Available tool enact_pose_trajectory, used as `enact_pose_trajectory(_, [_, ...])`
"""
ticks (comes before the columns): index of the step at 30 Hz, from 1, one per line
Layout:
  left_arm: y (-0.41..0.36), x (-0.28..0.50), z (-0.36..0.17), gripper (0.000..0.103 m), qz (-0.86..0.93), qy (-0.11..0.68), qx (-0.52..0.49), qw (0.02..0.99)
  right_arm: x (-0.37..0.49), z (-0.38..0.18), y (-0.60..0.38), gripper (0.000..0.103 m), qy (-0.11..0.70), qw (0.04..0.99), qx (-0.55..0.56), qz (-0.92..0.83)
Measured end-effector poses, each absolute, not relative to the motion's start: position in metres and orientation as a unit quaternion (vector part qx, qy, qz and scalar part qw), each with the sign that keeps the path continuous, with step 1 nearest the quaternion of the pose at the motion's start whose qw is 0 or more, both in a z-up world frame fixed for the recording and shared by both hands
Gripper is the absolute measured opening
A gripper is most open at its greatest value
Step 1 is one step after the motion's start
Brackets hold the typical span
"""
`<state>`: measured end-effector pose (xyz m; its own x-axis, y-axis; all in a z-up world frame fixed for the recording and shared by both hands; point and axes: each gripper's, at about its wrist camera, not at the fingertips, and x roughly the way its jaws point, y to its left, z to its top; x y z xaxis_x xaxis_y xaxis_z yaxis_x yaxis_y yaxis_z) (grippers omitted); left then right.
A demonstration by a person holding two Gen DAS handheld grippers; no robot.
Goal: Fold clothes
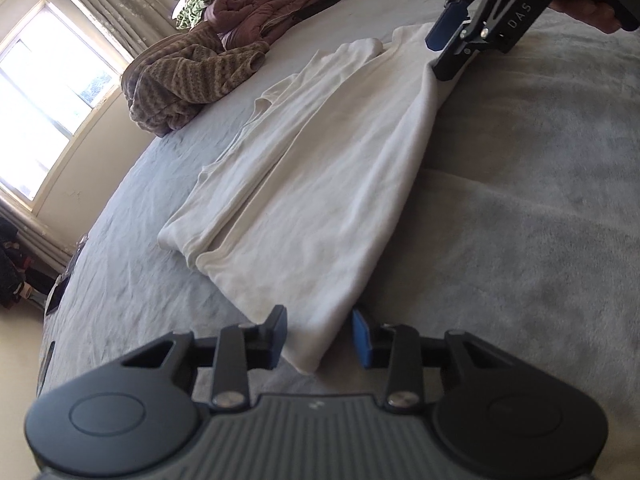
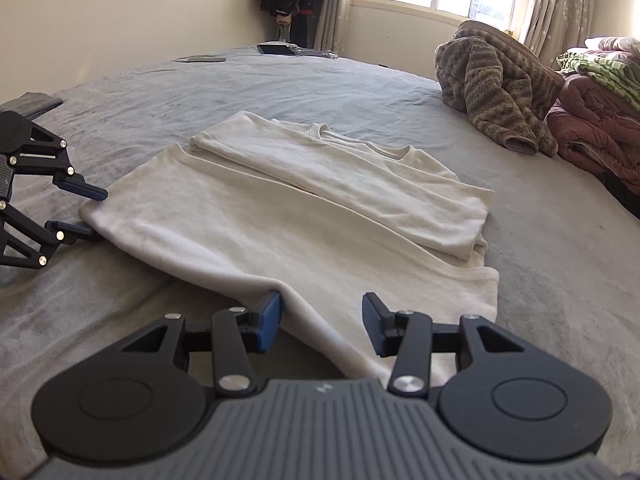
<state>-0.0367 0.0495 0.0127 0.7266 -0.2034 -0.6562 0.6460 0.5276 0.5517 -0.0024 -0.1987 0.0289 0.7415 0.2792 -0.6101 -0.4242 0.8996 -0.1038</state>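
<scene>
A white long-sleeved shirt lies flat on the grey bed sheet, with one side folded over its middle. In the left wrist view my left gripper straddles the near corner of the shirt's unfolded edge. Its jaws stand apart, and the cloth lies between the blue pads without being squeezed. My right gripper straddles the other end of that same edge. The edge rides up over one of its fingers while the other pad stays clear. The right wrist view shows my left gripper open around the corner.
A brown striped fleece is heaped at the far side of the bed beside a stack of quilts. A tablet lies near the far edge. A dark folded item sits behind my left gripper. A hand holds the right gripper.
</scene>
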Motion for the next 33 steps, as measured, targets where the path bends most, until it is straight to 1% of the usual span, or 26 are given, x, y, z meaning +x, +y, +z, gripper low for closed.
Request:
enact_pose_trajectory(8, [0.048, -0.033, 0.015, 0.036, -0.251, 0.273, 0.405, 0.836, -0.013, 0.021, -0.194, 0.050, 0.324, 0.908, -0.153, 0.215])
enact_pose_trajectory(9, [0.048, -0.032, 0.015, 0.036, -0.252, 0.273, 0.406, 0.835, -0.014, 0.019, -0.192, 0.051, 0.329, 0.904, -0.169, 0.216])
enact_pose_trajectory(11, [0.048, -0.033, 0.015, 0.036, -0.250, 0.271, 0.409, 0.834, -0.017, 0.015, -0.192, 0.058, 0.335, 0.897, -0.192, 0.214])
enact_pose_trajectory(12, [0.048, -0.032, 0.015, 0.036, -0.250, 0.271, 0.410, 0.834, -0.015, 0.015, -0.198, 0.060, 0.342, 0.897, -0.184, 0.213])
enact_pose_trajectory(15, [0.049, -0.032, 0.015, 0.036, -0.248, 0.271, 0.409, 0.835, -0.009, 0.016, -0.216, 0.061, 0.365, 0.894, -0.158, 0.205])
enact_pose_trajectory(16, [0.050, -0.032, 0.015, 0.036, -0.248, 0.272, 0.408, 0.835, -0.008, 0.016, -0.223, 0.060, 0.374, 0.893, -0.150, 0.199])
enact_pose_trajectory(18, [0.051, -0.032, 0.015, 0.036, -0.247, 0.272, 0.408, 0.836, -0.006, 0.016, -0.233, 0.048, 0.383, 0.892, -0.148, 0.187])
enact_pose_trajectory(19, [0.051, -0.033, 0.015, 0.036, -0.246, 0.271, 0.408, 0.836, -0.006, 0.016, -0.235, 0.037, 0.385, 0.892, -0.152, 0.184])
enact_pose_trajectory(20, [0.051, -0.033, 0.014, 0.036, -0.246, 0.271, 0.408, 0.836, -0.007, 0.016, -0.236, 0.028, 0.385, 0.891, -0.158, 0.181])
enact_pose_trajectory(22, [0.050, -0.034, 0.014, 0.036, -0.245, 0.269, 0.409, 0.837, -0.008, 0.015, -0.235, 0.019, 0.384, 0.890, -0.170, 0.176])
enact_pose_trajectory(26, [0.053, -0.033, 0.014, 0.036, -0.244, 0.271, 0.405, 0.839, -0.011, 0.014, -0.235, 0.013, 0.380, 0.888, -0.191, 0.173])
enact_pose_trajectory(31, [0.052, -0.036, 0.012, 0.036, -0.237, 0.266, 0.421, 0.834, -0.013, 0.014, -0.239, 0.013, 0.377, 0.888, -0.202, 0.167])
enact_pose_trajectory(33, [0.052, -0.036, 0.012, 0.036, -0.238, 0.264, 0.422, 0.834, -0.013, 0.013, -0.240, 0.016, 0.377, 0.887, -0.211, 0.164])
